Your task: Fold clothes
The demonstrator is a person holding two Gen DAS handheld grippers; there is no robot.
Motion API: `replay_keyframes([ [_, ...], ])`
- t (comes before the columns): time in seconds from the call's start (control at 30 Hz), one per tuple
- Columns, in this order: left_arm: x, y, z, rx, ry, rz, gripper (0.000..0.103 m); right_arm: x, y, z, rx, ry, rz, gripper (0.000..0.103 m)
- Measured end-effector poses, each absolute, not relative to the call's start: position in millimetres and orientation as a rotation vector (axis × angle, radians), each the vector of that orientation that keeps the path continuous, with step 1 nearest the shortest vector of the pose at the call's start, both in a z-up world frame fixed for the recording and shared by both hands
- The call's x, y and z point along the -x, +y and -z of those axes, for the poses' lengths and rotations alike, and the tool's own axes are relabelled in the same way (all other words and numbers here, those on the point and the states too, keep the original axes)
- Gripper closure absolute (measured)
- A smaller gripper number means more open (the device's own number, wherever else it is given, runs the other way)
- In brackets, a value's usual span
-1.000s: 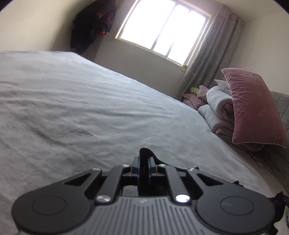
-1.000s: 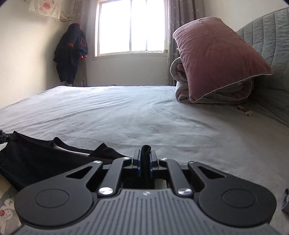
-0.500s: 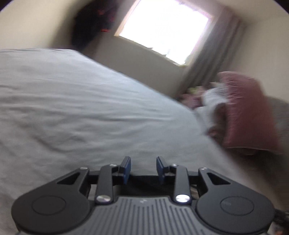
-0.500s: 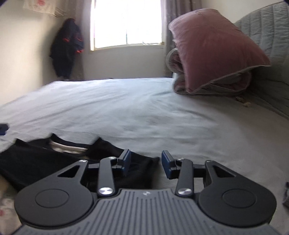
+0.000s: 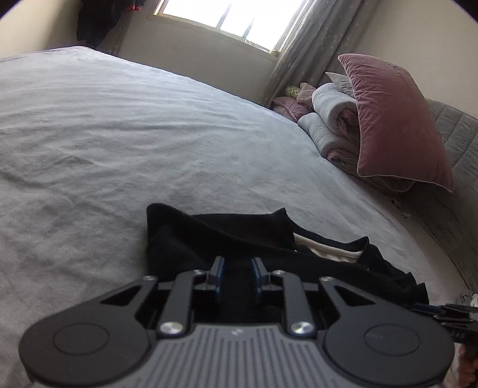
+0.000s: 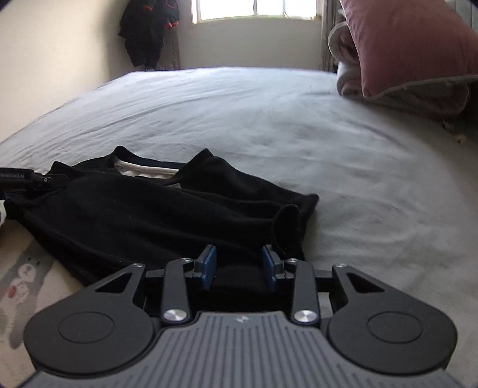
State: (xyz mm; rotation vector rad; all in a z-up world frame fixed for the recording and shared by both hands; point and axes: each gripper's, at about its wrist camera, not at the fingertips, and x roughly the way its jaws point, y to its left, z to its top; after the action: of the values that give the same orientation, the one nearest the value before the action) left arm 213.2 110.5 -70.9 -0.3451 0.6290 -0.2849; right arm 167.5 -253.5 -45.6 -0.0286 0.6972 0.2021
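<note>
Fingers of my left gripper (image 5: 237,276) and right gripper (image 6: 239,267) are closing, narrowly parted, pads gripping nothing — the black garment (image 6: 155,209) lies crumpled just beyond both on the grey bed (image 6: 298,119); pink pillow (image 5: 394,119) far right.

A wide bed (image 5: 149,125) with a grey wrinkled sheet fills the room. Behind it is a bright window (image 6: 254,9) with grey curtains (image 5: 301,44). A pink pillow (image 5: 397,125) leans on rolled blankets (image 5: 328,119) beside the padded grey headboard (image 5: 454,131). The walls (image 6: 59,44) are cream.
</note>
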Motion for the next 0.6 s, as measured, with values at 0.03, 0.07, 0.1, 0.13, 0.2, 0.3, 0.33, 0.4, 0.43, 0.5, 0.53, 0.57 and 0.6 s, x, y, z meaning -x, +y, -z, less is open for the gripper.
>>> replay_keyframes([
  [0.03, -212.9, 110.2, 70.9, 0.341, 0.628, 0.284, 0.083, -166.5, -254.4, 43.0, 0.036, 0.708, -0.2, 0.069],
  [0.07, -212.9, 109.7, 70.4, 0.338, 0.627, 0.284, 0.083, -164.3, -254.7, 41.1, 0.052, 0.718, -0.201, 0.069],
  [0.1, -212.9, 109.1, 69.6, 0.336, 0.626, 0.283, 0.082, -161.7, -255.3, 39.4, 0.066, 0.728, -0.207, 0.069],
  [0.13, -213.1, 108.9, 68.9, 0.335, 0.626, 0.284, 0.082, -159.1, -256.0, 37.8, 0.08, 0.738, -0.213, 0.069],
  [0.2, -214.1, 109.0, 67.5, 0.335, 0.625, 0.285, 0.082, -153.9, -257.4, 34.5, 0.109, 0.758, -0.225, 0.067],
  [0.3, -214.4, 107.4, 67.0, 0.329, 0.621, 0.291, 0.078, -149.8, -263.1, 29.6, 0.141, 0.76, -0.2, 0.058],
  [0.33, -214.5, 106.1, 66.8, 0.324, 0.618, 0.294, 0.076, -147.7, -265.5, 26.1, 0.139, 0.746, -0.192, 0.058],
  [0.4, -214.2, 102.7, 66.6, 0.31, 0.612, 0.298, 0.073, -143.8, -269.7, 19.8, 0.131, 0.721, -0.192, 0.058],
  [0.43, -213.5, 100.9, 66.7, 0.3, 0.608, 0.299, 0.071, -141.2, -270.9, 17.3, 0.132, 0.708, -0.199, 0.058],
  [0.5, -212.1, 97.3, 66.8, 0.279, 0.601, 0.299, 0.069, -137.1, -271.0, 14.7, 0.14, 0.691, -0.231, 0.058],
  [0.53, -211.6, 95.4, 66.6, 0.267, 0.599, 0.298, 0.068, -136.4, -270.5, 15.3, 0.145, 0.69, -0.249, 0.058],
  [0.57, -211.2, 94.1, 66.5, 0.258, 0.597, 0.297, 0.068, -136.7, -269.6, 17.2, 0.151, 0.695, -0.265, 0.06],
  [0.6, -211.0, 93.3, 66.6, 0.252, 0.596, 0.297, 0.067, -138.0, -268.7, 19.4, 0.16, 0.703, -0.266, 0.063],
])
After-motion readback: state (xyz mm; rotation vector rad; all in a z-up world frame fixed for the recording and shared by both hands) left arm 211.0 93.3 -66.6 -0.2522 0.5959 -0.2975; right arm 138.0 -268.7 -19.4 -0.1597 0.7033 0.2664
